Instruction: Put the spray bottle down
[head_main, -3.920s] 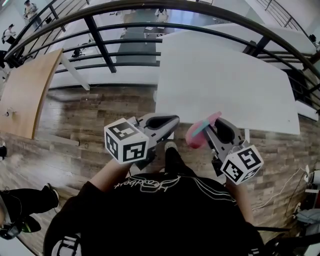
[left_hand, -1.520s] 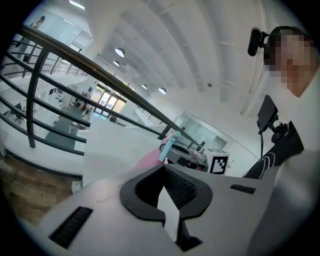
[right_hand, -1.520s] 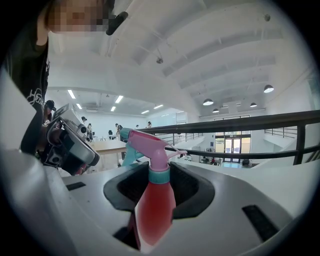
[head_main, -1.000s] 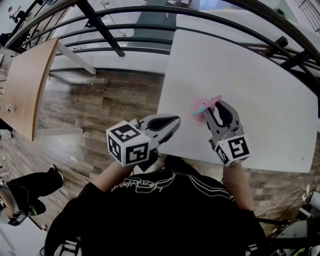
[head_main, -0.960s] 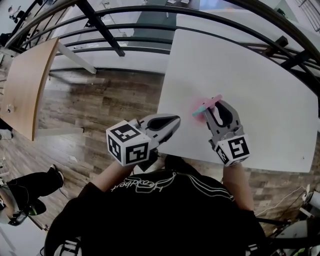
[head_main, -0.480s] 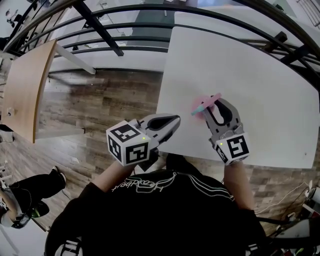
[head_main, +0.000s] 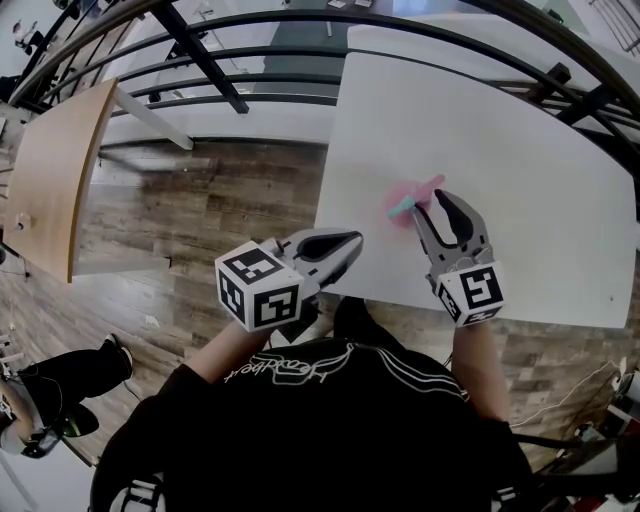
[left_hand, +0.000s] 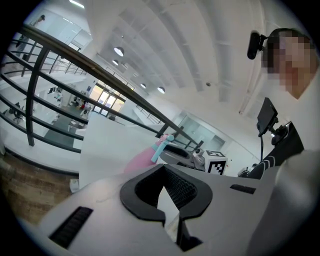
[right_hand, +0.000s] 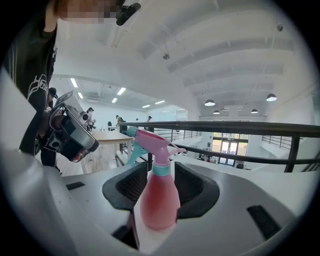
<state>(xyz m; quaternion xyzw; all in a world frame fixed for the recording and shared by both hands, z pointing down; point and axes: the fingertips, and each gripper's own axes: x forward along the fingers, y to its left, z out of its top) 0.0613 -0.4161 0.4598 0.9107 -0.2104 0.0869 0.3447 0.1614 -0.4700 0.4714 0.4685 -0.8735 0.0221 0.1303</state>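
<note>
The white table now carries what you were holding over the floor a few seconds back; you have stepped up to its near edge and brought your right arm in over it. Your left gripper hangs off the near left corner, its jaws pressed almost together on nothing; it has kept that pose throughout. Your right gripper sits inside the near edge with its jaws spread, and in the right gripper view bare tabletop shows on either side of the bottle's base; half a second ago that gripper reached further round the bottle, so it looks as if you have let go and begun to draw back. The pink spray bottle stands upright on the table, nearer the near edge and the left edge than the far ones, just ahead of those open jaws, its teal trigger and pink nozzle on top; I judge the put-down done, with only a clean retreat left so that a jaw does not clip it over.

As for writing, the bottle shows no label in any view; the pale script across your black shirt is too warped to read; the cubes carry only square black-and-white markers.
</note>
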